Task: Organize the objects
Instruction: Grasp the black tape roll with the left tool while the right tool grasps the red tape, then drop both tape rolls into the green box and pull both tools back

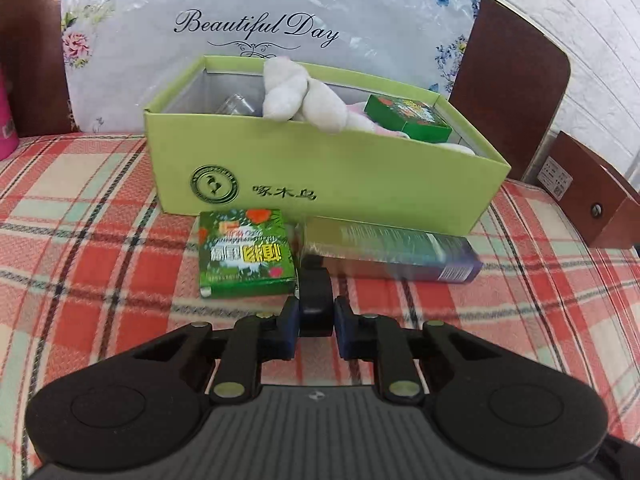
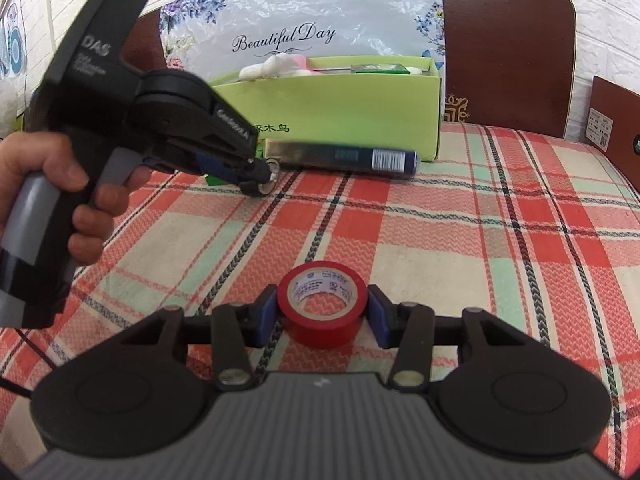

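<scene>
My left gripper (image 1: 316,308) is shut on a black tape roll (image 1: 316,286) that stands on edge on the plaid blanket. Just beyond it lie a small green box (image 1: 246,252) and a long blue-green box (image 1: 390,250), both against the front wall of the light green box (image 1: 320,168). That box holds a white plush toy (image 1: 304,96) and another small green box (image 1: 408,116). In the right wrist view my right gripper (image 2: 322,300) is shut on a red tape roll (image 2: 320,328) resting on the blanket. A hand (image 2: 48,168) holds the left gripper (image 2: 262,180) at the far left.
A plaid blanket (image 1: 100,220) covers the surface. Behind the green box leans a floral plastic bag (image 1: 260,20) against a brown wooden headboard (image 1: 512,80). A brown cabinet (image 1: 592,204) stands at the right edge, and a pink object (image 1: 6,120) at the far left.
</scene>
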Demonstrator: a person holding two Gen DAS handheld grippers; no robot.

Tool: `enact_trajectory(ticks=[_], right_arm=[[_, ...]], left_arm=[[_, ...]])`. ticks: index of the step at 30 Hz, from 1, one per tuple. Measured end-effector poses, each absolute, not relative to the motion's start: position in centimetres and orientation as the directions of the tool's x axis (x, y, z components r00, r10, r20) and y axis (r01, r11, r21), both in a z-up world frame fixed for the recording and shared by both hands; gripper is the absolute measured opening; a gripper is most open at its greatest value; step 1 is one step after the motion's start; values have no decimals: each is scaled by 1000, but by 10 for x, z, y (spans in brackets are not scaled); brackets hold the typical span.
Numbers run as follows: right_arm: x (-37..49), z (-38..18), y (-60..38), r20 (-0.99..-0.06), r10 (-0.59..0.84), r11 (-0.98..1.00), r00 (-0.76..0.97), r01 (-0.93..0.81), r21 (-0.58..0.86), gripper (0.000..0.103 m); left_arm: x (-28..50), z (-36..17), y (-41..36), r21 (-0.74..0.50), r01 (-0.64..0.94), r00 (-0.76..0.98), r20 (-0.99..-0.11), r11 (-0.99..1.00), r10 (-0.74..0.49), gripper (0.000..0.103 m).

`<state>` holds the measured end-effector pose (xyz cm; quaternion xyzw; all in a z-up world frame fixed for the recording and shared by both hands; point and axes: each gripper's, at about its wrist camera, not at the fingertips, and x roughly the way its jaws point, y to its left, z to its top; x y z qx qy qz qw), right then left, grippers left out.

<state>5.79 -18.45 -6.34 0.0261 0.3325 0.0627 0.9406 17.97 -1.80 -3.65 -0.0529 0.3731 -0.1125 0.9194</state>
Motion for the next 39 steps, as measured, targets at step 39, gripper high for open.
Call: enact_trajectory(ticks=[39], right_arm=[[52, -38, -173, -604, 153, 987, 782, -157, 46, 46]], left_arm=[[125, -25, 3, -164, 246, 673, -681, 955, -290, 19]])
